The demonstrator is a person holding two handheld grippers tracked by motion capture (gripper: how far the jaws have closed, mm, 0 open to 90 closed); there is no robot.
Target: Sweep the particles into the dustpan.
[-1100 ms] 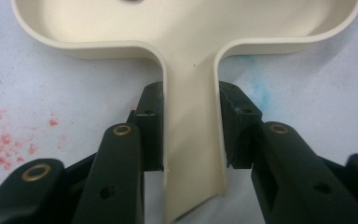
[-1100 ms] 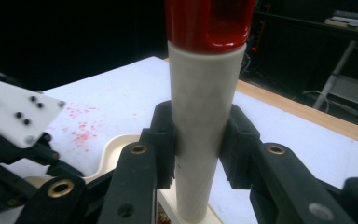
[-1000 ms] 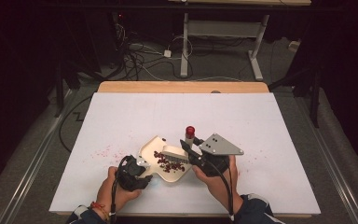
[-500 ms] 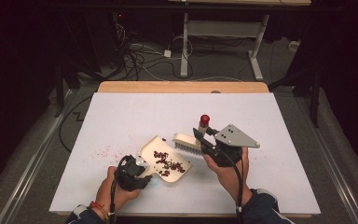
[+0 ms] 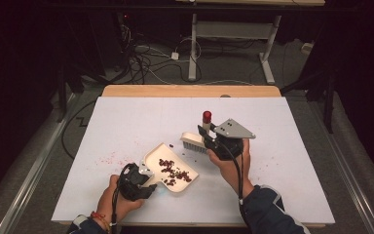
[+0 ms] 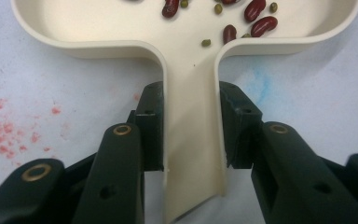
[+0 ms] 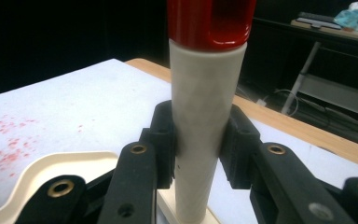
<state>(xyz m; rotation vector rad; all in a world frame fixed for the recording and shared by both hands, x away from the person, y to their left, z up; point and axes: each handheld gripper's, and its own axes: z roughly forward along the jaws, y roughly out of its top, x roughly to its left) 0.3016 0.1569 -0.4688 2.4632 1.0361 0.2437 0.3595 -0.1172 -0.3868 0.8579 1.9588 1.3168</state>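
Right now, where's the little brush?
In the high view the brush stands near the table's middle, just right of the dustpan of beans, its handle clamped upright in the right hand-held gripper.

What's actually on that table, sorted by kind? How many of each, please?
Dustpans: 1, cream dustpan, its handle clamped by the left gripper
Brushes: 1, brush with a red-capped handle, clamped by the right gripper
Grippers: 2
Beans in the pan: red and green, too many to count
Total, beans aside: 4
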